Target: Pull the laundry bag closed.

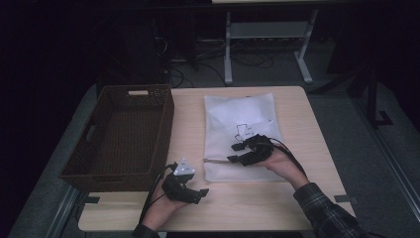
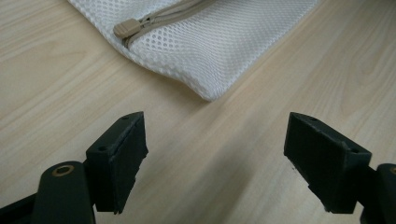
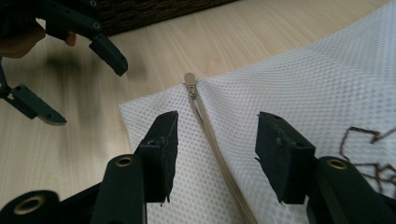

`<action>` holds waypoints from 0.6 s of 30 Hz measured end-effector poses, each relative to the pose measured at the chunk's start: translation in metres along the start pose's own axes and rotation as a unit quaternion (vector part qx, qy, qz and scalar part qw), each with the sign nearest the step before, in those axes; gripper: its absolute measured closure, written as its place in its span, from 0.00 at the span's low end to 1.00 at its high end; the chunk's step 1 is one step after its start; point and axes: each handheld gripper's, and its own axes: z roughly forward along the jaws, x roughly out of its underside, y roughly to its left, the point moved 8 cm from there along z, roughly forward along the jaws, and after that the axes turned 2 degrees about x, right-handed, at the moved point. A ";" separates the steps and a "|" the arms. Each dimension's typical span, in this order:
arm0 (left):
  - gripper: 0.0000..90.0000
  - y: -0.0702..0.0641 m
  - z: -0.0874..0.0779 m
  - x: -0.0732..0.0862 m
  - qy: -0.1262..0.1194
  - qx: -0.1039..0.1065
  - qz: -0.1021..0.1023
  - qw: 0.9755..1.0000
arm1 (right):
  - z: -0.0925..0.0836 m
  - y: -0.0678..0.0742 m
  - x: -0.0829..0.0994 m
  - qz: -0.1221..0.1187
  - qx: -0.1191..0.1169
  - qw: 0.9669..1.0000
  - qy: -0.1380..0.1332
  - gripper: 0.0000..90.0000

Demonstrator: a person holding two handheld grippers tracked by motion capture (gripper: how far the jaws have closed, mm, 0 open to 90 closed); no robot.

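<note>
Two black two-jaw grippers work over a pale wooden table (image 1: 297, 104). A flat white mesh laundry bag (image 1: 239, 136) with a beige zipper lies on the right half of the table, just beside a dark brown woven basket (image 1: 124, 136) that stands at the left.

The right gripper (image 1: 236, 152) hovers low over the bag's near part. In the right gripper view its jaws stand apart on either side of the beige zipper (image 3: 212, 140), with the beige zipper pull (image 3: 189, 78) ahead of them at the bag's edge; the pads press on nothing, so it is released, though whether they brush the mesh is hard to say from this angle.

The left gripper (image 1: 202, 194) sits near the table's front edge, just off the bag's near left corner. In the left gripper view its jaws are spread wide over bare wood, holding nothing, and the bag's corner (image 2: 210, 70) and zipper pull lie beyond them.
</note>
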 end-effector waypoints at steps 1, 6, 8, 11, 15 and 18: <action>0.23 0.000 0.000 0.001 0.000 0.001 -0.001 1.000 | 0.002 0.001 -0.001 0.001 -0.002 1.000 0.004 0.49; 0.23 -0.001 0.002 0.002 0.003 0.002 0.005 1.000 | 0.014 0.005 -0.011 -0.004 -0.006 1.000 0.006 0.45; 0.23 -0.001 0.002 0.002 0.004 0.003 0.006 1.000 | 0.019 0.007 -0.016 -0.008 -0.006 1.000 0.001 0.45; 0.23 -0.001 0.002 0.003 0.004 0.004 0.006 1.000 | 0.027 0.010 -0.020 -0.012 -0.012 1.000 0.005 0.43; 0.23 -0.001 0.002 0.003 0.005 0.004 0.006 1.000 | 0.038 0.014 -0.027 -0.016 -0.019 1.000 0.010 0.43; 0.24 -0.001 0.002 0.003 0.004 0.004 0.007 1.000 | 0.047 0.016 -0.032 -0.018 -0.021 1.000 0.012 0.47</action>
